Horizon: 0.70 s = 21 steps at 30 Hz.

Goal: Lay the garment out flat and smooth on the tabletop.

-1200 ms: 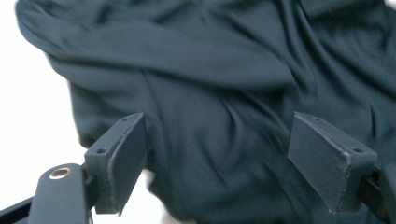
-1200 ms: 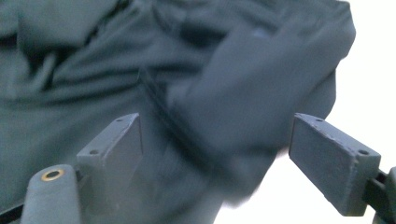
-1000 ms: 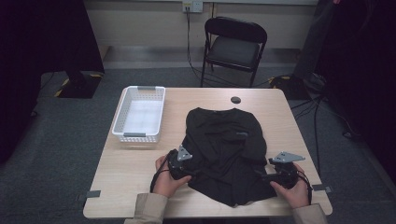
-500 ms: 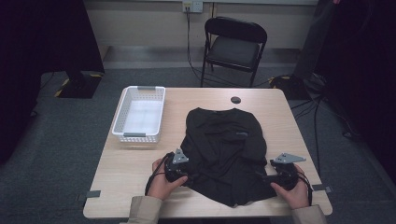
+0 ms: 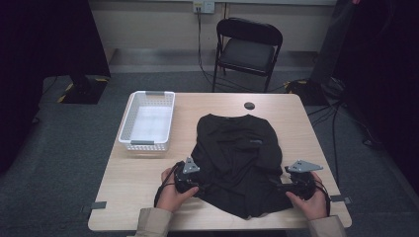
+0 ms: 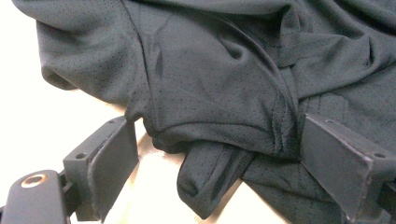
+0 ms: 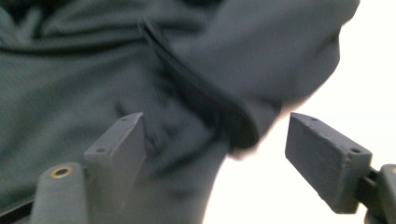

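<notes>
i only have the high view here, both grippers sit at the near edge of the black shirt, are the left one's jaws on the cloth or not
Observer: Not clamped. In the left gripper view the left gripper stands wide open, with a bunched fold of the black shirt lying between the jaws.
Operator: what part of the shirt is that fold
Observer: A stitched hem curves across it, and a loose flap hangs below the hem onto the table.
Operator: and the right one
Observer: The right gripper is open too; its jaws have just been closing a little. A dark seam ridge runs between them, and the shirt's edge ends short of the right-hand jaw in that view.
</notes>
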Available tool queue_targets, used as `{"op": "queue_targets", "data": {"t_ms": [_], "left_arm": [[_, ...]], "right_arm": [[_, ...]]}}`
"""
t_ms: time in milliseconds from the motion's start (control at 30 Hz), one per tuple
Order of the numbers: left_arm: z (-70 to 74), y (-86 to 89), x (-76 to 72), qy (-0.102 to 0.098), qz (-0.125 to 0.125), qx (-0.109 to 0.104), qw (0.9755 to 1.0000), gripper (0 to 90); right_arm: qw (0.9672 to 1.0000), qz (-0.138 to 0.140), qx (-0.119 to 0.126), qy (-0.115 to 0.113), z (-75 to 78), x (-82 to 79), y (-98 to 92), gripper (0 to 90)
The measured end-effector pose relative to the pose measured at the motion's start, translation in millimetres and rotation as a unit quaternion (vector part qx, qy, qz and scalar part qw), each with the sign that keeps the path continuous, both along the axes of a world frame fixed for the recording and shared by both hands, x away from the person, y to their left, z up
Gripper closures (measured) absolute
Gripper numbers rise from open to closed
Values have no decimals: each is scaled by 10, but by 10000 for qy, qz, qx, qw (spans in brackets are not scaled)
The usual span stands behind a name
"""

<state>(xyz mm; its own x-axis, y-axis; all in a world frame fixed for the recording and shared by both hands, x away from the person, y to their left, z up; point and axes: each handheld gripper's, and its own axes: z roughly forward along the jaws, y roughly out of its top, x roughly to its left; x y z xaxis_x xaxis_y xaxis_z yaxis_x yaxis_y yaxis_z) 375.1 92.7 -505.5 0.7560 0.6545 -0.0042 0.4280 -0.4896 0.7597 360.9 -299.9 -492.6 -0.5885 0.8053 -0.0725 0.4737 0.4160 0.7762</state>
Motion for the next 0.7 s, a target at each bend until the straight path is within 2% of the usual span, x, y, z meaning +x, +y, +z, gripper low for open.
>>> {"op": "queue_targets", "data": {"t_ms": [67, 133, 167, 267, 300, 333, 367, 500, 533, 567, 600, 633, 700], "left_arm": [[0, 0, 0, 2, 0, -3, 10000, 120], [0, 1, 1, 2, -2, -1, 10000, 120], [0, 1, 1, 2, -2, -1, 10000, 120], [1, 2, 1, 4, -4, -4, 10000, 120], [1, 2, 1, 4, -4, -4, 10000, 120], [1, 3, 2, 6, -6, -8, 10000, 120], [0, 4, 3, 7, -6, -16, 10000, 120], [0, 4, 3, 9, -6, -20, 10000, 120], [0, 4, 3, 6, 0, -20, 10000, 120], [0, 3, 2, 1, 3, -4, 10000, 120], [0, 3, 2, 3, 3, -8, 10000, 120], [0, 3, 2, 3, 3, -8, 10000, 120], [0, 3, 2, 2, 9, -8, 10000, 120]], "right_arm": [[9997, 149, -38, -180, 139, 16, 100, 278], [9993, 237, -64, -299, 207, 40, 186, 337], [9993, 237, -64, -299, 207, 40, 186, 337], [9969, 566, -331, -443, 255, 100, 388, 552], [9969, 566, -331, -443, 255, 100, 388, 552], [9961, 583, -466, -471, 252, 139, 470, 603], [9958, 611, -492, -465, 249, 168, 497, 623], [9956, 632, -558, -410, 232, 253, 582, 608], [9954, 633, -613, -388, 218, 279, 611, 604], [9942, 660, -813, -262, 176, 328, 672, 631], [9933, 658, -924, -233, 154, 345, 701, 630], [9933, 658, -924, -233, 154, 345, 701, 630], [9925, 684, -1010, -121, 100, 391, 748, 721]]}}
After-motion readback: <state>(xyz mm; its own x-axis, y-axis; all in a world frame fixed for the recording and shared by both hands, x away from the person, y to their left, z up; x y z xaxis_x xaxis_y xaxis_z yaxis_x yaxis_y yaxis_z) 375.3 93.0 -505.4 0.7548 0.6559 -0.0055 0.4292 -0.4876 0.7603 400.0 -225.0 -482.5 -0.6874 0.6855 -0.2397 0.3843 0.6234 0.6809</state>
